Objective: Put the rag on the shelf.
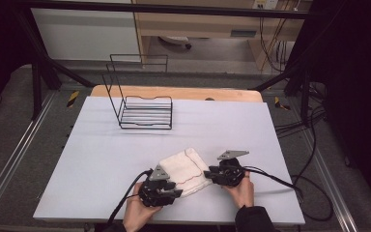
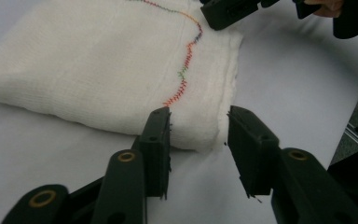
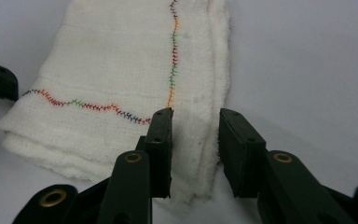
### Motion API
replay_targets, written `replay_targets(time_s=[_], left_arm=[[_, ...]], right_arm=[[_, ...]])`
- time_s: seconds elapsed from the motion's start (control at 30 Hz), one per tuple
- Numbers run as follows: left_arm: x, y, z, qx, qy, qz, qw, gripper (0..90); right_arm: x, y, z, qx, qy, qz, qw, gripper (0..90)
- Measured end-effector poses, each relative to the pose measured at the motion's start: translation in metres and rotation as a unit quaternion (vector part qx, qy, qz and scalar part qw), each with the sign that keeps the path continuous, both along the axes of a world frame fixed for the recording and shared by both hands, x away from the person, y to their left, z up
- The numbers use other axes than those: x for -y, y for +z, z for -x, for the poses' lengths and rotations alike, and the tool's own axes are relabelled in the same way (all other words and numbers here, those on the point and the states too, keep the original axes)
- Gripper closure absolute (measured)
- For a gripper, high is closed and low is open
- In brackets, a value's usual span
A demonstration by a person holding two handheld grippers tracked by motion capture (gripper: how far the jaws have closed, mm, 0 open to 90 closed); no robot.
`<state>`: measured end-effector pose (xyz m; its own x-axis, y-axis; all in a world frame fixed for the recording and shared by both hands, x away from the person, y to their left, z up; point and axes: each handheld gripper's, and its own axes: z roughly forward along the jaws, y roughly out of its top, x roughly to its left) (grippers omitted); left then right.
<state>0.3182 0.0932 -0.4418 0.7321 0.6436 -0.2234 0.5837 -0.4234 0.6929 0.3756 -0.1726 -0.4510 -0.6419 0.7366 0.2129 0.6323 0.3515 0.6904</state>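
1. Left: 1 wire rack (image 1: pixel 142 112) stands at the far left of the table (image 1: pixel 101 159), holding nothing, well apart from the work.
2. Left gripper (image 1: pixel 166 189): its jaws straddle a near corner of the cloth (image 1: pixel 186 170). They are partly open, and the pads (image 2: pixel 157 140) do not yet pinch the fabric, so nothing is held.
3. Middle: 1 folded white cloth with a coloured stitch line (image 2: pixel 186 65) lies flat at the table's near edge, between the 2 grippers.
4. Right gripper (image 1: pixel 217 175): its jaws also straddle a cloth edge, partly open, one pad (image 3: pixel 161 140) over the fabric, with no firm grip showing.
5. Progress, as I judge it: early. Both grippers are placed at the cloth; gripping, lifting and any move toward the rack are left.
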Motion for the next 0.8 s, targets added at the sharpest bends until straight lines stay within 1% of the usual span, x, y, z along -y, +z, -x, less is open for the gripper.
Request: replay_targets(time_s=[0.07,0.13,0.2,0.23,0.27,0.37,0.4,0.53,0.63,0.7,0.73,0.8], left_arm=[[0.002,-0.002,0.0,-0.002,0.006,-0.005,1.0,64.6],[0.003,-0.004,0.0,-0.004,0.01,-0.008,0.9999,66.7],[0.005,-0.005,0.0,-0.004,0.014,-0.013,0.9998,69.4],[0.005,-0.005,0.0,-0.003,0.017,-0.014,0.9998,74.4],[0.006,-0.005,0.0,-0.003,0.017,-0.016,0.9997,74.4],[0.007,-0.004,-0.001,-0.003,0.013,-0.023,0.9996,82.2],[0.006,-0.004,-0.001,-0.005,0.014,-0.021,0.9997,83.6],[0.001,-0.002,-0.002,-0.005,0.005,-0.025,0.9997,85.9],[-0.007,0.001,-0.002,-0.004,-0.006,-0.04,0.9992,86.2],[-0.013,0.002,-0.003,-0.008,-0.006,-0.04,0.9992,86.1],[-0.016,0.002,-0.003,-0.007,-0.01,-0.043,0.999,86.1],[-0.019,0.003,-0.001,-0.001,-0.012,-0.047,0.9988,86.1]], right_arm=[[0.0,0.0,0.0,-0.005,-0.002,-0.002,1.0,70.0],[-0.001,0.001,0.0,-0.017,-0.007,-0.009,0.9998,73.0],[-0.001,0.001,0.0,-0.021,-0.008,-0.011,0.9997,75.5],[-0.001,0.001,0.001,-0.023,-0.008,-0.011,0.9996,78.5],[-0.001,0.001,0.001,-0.023,-0.008,-0.011,0.9996,78.5],[-0.002,0.002,0.002,-0.028,-0.015,-0.013,0.9994,81.7],[-0.002,0.003,0.002,-0.027,-0.013,-0.01,0.9995,82.4],[-0.004,0.006,0.006,-0.024,-0.013,-0.005,0.9996,83.3],[-0.005,0.006,0.012,-0.028,-0.009,-0.019,0.9994,83.1],[-0.006,0.006,0.019,-0.033,-0.006,-0.033,0.9989,82.6],[-0.007,0.005,0.022,-0.032,-0.005,-0.038,0.9987,82.4],[-0.01,0.004,0.026,-0.032,-0.003,-0.034,0.9989,82.1]])
